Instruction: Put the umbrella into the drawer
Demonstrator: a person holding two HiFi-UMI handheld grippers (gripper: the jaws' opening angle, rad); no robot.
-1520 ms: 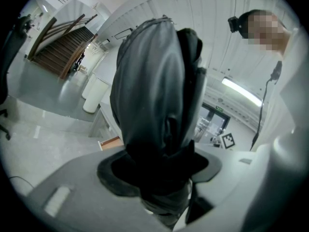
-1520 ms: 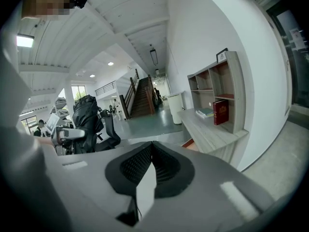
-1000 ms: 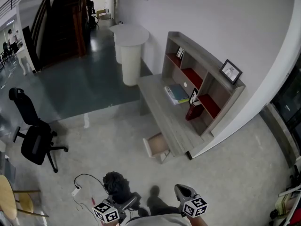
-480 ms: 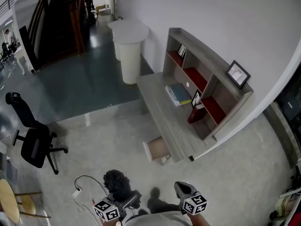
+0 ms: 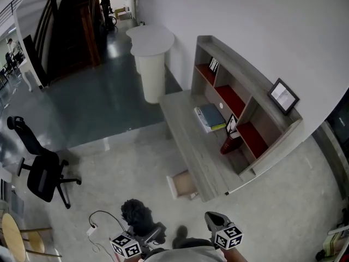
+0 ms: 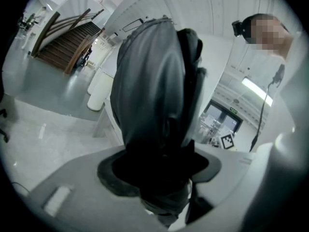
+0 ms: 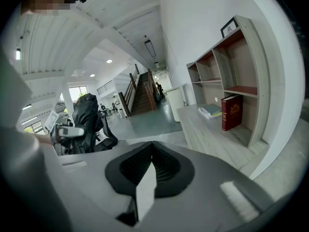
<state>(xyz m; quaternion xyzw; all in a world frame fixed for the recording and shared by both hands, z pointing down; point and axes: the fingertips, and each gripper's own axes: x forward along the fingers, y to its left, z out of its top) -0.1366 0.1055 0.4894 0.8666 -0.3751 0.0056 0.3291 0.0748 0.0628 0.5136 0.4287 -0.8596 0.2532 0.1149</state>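
Observation:
A folded black umbrella (image 5: pixel 136 216) stands up from my left gripper (image 5: pixel 146 234), which is shut on its lower end at the bottom of the head view. The left gripper view is filled by the umbrella (image 6: pixel 154 86), clamped between the jaws of the left gripper (image 6: pixel 159 178). To the right of it my right gripper (image 5: pixel 214 220) is shut and holds nothing; in its own view the right gripper (image 7: pixel 152 146) has its pads meeting. The drawer (image 5: pixel 182 184) is pulled open under the near end of the grey desk (image 5: pixel 188 138), on the floor ahead of both grippers.
A shelf unit (image 5: pixel 256 105) on the desk holds a red book (image 5: pixel 229 144), stacked books (image 5: pixel 210 117) and a picture frame (image 5: pixel 282 95). A white round stand (image 5: pixel 150 53) is beyond the desk. A black office chair (image 5: pixel 41 171) and a floor cable (image 5: pixel 95 228) lie left.
The person has walked on toward the desk, so the desk and the drawer sit a little lower and closer in view. Both grippers moved along with the person; the umbrella stays gripped.

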